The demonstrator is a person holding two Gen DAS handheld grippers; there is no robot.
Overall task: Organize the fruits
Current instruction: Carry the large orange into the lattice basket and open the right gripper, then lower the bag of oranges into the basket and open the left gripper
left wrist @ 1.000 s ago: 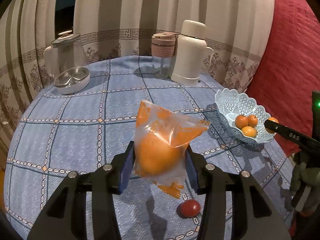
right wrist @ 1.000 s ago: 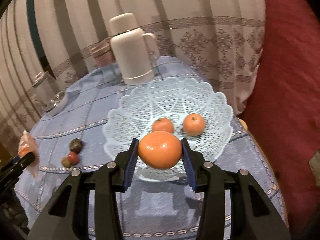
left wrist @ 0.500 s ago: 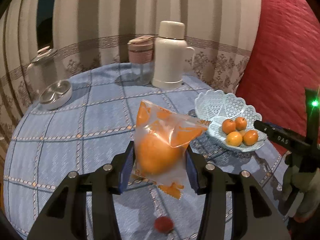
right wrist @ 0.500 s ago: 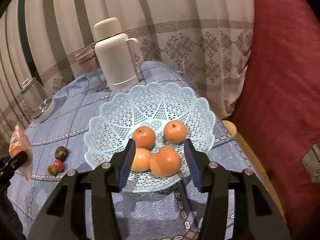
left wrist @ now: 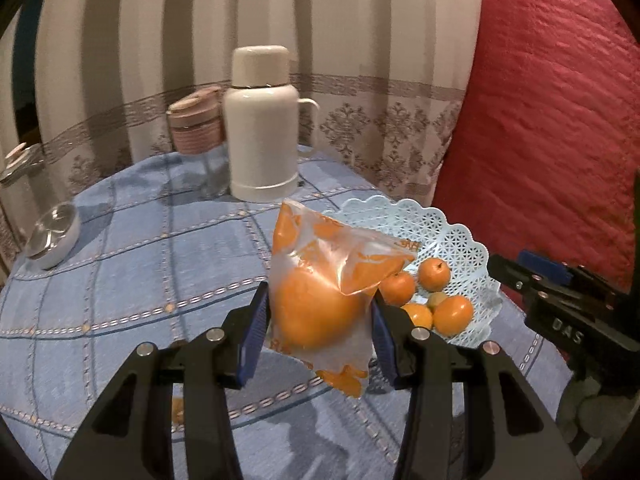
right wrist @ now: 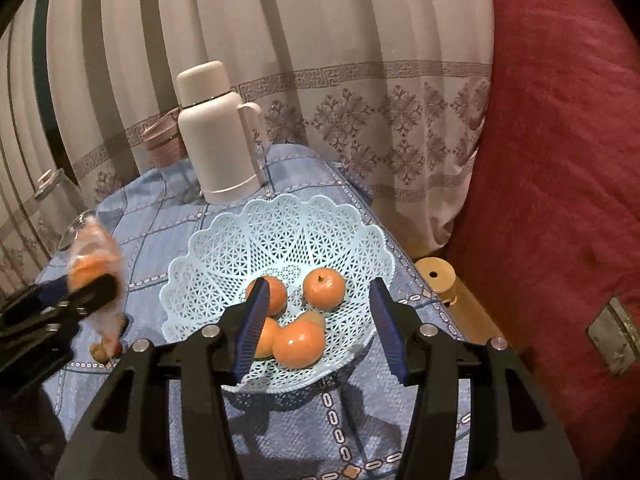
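My left gripper [left wrist: 318, 316] is shut on a bagged orange [left wrist: 316, 308], a large orange in a clear plastic bag with orange print, held above the blue checked tablecloth just left of the pale blue lattice basket [left wrist: 460, 240]. Several small oranges [left wrist: 452, 314] lie in the basket. In the right wrist view my right gripper [right wrist: 320, 320] is open and empty just above the near side of the basket [right wrist: 280, 236], over the oranges [right wrist: 299, 344]. The left gripper with its bag [right wrist: 92, 264] shows at the left there.
A white thermos [left wrist: 262, 124] and a pink-lidded jar [left wrist: 196, 128] stand at the back of the table. A metal bowl [left wrist: 52, 236] sits at the left. Small dark fruits [right wrist: 106, 350] lie left of the basket. A red quilt [right wrist: 560, 160] hangs to the right.
My right gripper opened and dropped its orange into the basket, then drew back a little. My left gripper carried the bagged orange rightward, close to the basket.
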